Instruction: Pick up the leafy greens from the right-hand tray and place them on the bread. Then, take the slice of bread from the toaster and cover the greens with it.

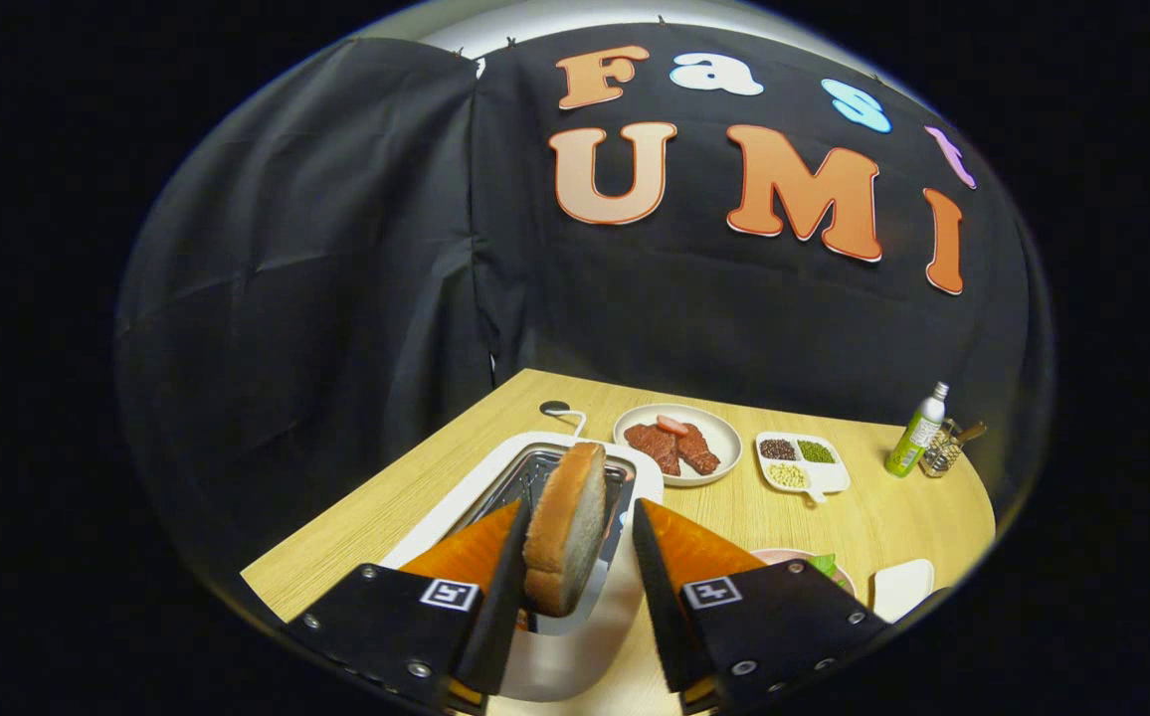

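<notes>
While the tool (pixel 575 557) stands open, a bread slice (pixel 567 527) rises on edge between its fingers, touching the left one, apart from the right, over the toaster (pixel 575 646). Beyond, near the bench's far edge, sits a meat plate (pixel 724 438). Greens (pixel 822 565) peek beside the right finger.

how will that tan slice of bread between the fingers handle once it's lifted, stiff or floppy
The tan slice of bread stands upright on edge without sagging, so probably stiff. It looks thick and light. The gripper has a gap on one side, so it may tip over the white toaster.
</notes>
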`<state>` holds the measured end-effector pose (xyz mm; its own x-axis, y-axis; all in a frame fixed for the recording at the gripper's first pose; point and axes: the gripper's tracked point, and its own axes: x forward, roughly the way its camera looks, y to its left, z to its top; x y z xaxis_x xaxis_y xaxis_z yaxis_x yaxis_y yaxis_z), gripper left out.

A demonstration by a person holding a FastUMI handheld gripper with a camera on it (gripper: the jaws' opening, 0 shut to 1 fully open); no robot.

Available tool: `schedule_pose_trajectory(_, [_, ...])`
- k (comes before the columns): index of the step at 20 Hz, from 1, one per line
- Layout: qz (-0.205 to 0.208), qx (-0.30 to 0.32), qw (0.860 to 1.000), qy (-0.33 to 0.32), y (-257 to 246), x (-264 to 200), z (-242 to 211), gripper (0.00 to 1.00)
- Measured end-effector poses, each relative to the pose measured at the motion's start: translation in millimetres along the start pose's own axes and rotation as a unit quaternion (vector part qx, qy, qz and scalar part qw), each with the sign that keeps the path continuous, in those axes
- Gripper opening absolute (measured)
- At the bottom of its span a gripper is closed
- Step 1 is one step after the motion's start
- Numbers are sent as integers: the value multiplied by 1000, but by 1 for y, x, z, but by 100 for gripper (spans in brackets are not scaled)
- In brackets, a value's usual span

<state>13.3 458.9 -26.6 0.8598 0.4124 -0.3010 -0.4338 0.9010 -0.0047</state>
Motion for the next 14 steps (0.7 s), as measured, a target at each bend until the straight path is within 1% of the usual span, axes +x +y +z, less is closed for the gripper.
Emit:
schedule_pose_trajectory(1, [6, 8, 1000, 7, 5, 2, -5, 54])
schedule_pose_trajectory(4, [14, 38, 999, 11, 7, 1, -3, 22])
schedule_pose_trajectory(5, [16, 44, 999, 9, 6, 1, -2, 18])
schedule_pose_trajectory(9, [21, 56, 998, -11, 3, -9, 16, 12])
schedule_pose_trajectory(14, [25, 50, 998, -36, -2, -22, 38, 13])
